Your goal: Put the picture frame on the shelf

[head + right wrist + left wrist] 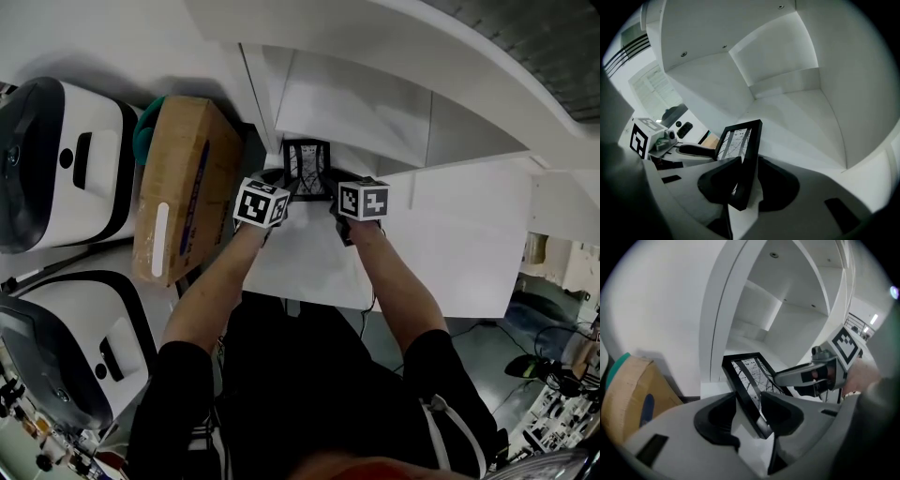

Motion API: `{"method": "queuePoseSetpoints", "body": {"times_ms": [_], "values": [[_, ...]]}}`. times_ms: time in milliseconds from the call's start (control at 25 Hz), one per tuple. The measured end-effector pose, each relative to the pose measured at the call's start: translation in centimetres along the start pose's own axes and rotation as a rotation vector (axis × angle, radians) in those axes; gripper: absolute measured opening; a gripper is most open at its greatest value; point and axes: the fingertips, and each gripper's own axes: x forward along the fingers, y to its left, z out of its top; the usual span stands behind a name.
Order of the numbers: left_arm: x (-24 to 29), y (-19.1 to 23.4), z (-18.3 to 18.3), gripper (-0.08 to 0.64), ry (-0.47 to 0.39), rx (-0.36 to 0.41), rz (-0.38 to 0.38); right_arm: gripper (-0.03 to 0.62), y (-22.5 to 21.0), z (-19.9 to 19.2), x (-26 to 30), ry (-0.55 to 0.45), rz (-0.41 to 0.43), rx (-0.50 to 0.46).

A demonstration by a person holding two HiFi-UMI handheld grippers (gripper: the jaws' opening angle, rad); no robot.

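The frame point(307, 169) is standing on the shelf point(459, 234), far back by the left divider. The left hand-held gripper point(749, 414) and right hand-held gripper point(746, 183) are straddling its side edges, jaws apart, not clamping. Placing looks done; next, probably, is drawing both back without tipping it.

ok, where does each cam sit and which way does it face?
Head view: on the head, steeply down at the white shelf; forearms, left gripper, right gripper show.
Left gripper view: on that gripper, along its own jaws into the shelf.
Right gripper view: likewise, mirrored.
Shared: black rectangular picture frame, in all three; each gripper view catches the other gripper.
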Motion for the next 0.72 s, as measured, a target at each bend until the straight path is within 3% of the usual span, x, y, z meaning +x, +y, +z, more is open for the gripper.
{"method": "queuePoseSetpoints", "body": {"times_ms": [160, 400, 720], "values": [[0.2, -0.4, 0.8, 0.161, -0.025, -0.079, -0.115, 0.109, -0.4, 0.0, -0.4, -0.010, -0.016, -0.011], [-0.5, -1.2, -0.5, 0.153, 0.041, 0.106, -0.160, 0.107, -0.3, -0.5, -0.7, -0.004, -0.012, -0.057], [-2.6, -4.0, -1.6, 0.098, -0.033, 0.089, -0.381, 0.107, -0.3, -1.6, -2.9, -0.054, 0.069, -0.081]]}}
